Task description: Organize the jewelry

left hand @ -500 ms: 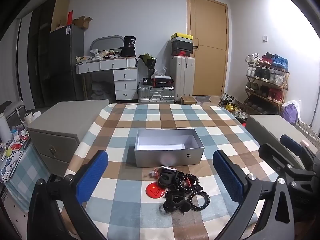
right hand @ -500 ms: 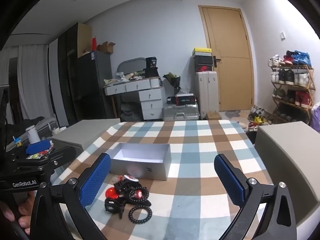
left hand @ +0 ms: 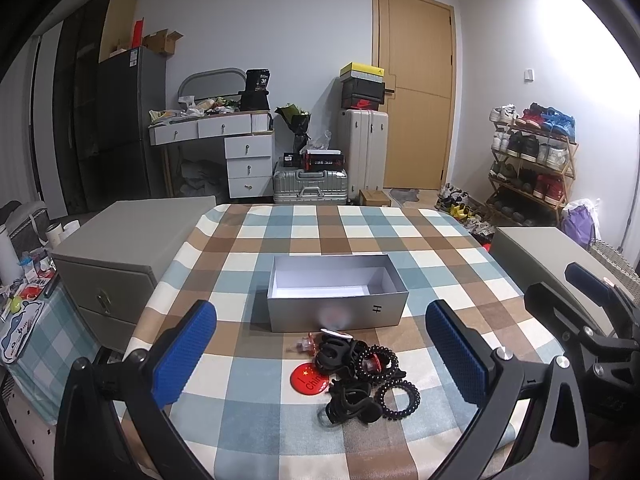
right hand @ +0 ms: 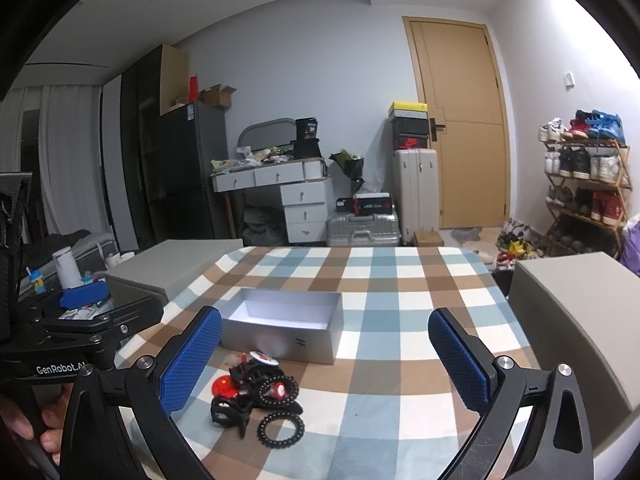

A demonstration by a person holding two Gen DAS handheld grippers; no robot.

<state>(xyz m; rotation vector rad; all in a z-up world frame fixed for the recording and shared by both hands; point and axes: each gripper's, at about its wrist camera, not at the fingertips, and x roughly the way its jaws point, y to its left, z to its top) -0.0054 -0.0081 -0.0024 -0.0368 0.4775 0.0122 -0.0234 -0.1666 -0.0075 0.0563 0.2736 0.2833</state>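
An open silver box (left hand: 336, 298) with a white inside stands mid-table; it also shows in the right wrist view (right hand: 282, 330). In front of it lies a pile of black hair clips and coil hair ties (left hand: 360, 376) with a round red badge (left hand: 309, 378); the pile shows in the right wrist view (right hand: 256, 400) too. My left gripper (left hand: 320, 352) is open and empty, hovering just above and before the pile. My right gripper (right hand: 324, 356) is open and empty, right of the pile. The right gripper's body shows at the left wrist view's right edge (left hand: 580, 320).
The table wears a checked blue, brown and white cloth (left hand: 360, 232). Grey cabinets stand at the table's left (left hand: 120, 248) and right (left hand: 552, 248). Behind are a desk, suitcases, a wooden door and a shoe rack (left hand: 532, 164).
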